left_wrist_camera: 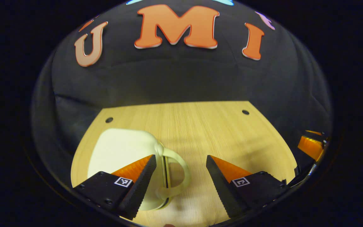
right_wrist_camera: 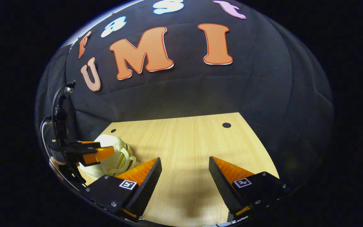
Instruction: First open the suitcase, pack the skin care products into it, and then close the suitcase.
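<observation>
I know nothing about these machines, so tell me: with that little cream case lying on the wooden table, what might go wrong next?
1. The small cream hard-shell suitcase looks light and lies near the wooden table's edge; a push from the open left gripper might slide it off.
2. Its looped handle sits between the left gripper's fingers, so closing may catch the handle rather than open the lid.
3. The open right gripper hovers apart, not steadying the case.

Both views are dim around a bright centre: light falls from above onto the table (left_wrist_camera: 200, 126), which glows warm yellow, while the wall (left_wrist_camera: 181, 78) stays nearly black. In the left gripper view the suitcase (left_wrist_camera: 118, 151) at 7 o'clock looks washed out and slightly soft. Soft shadows lie on the wood at 6 o'clock in the right gripper view. Fisheye bending curves the table edges, and detail smears toward the rims.
</observation>
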A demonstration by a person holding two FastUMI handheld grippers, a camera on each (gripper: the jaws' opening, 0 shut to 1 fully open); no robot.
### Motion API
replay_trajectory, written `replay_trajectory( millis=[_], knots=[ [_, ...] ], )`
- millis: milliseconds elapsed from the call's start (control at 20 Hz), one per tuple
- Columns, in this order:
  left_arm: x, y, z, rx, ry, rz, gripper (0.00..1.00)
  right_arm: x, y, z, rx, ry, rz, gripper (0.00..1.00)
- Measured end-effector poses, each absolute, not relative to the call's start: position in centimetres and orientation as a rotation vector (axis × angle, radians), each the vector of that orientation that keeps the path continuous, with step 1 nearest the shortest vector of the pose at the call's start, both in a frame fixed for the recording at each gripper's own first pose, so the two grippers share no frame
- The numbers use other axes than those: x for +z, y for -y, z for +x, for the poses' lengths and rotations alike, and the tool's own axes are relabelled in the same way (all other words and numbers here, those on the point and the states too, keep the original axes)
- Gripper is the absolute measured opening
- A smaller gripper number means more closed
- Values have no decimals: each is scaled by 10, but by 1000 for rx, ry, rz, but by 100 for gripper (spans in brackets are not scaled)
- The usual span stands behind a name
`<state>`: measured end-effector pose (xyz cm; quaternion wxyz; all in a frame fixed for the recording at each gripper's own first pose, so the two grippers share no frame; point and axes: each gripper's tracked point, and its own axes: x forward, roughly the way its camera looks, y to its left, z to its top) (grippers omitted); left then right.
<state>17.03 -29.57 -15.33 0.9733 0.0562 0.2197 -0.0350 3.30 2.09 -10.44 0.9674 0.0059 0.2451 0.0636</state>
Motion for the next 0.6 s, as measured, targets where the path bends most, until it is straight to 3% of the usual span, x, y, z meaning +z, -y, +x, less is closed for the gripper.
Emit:
replay_trajectory(
  millis=[600],
  knots=[
    [-20,274,94,-125,-56,114,98,-53,-54,-8,128,-252,-60,96]
  ],
)
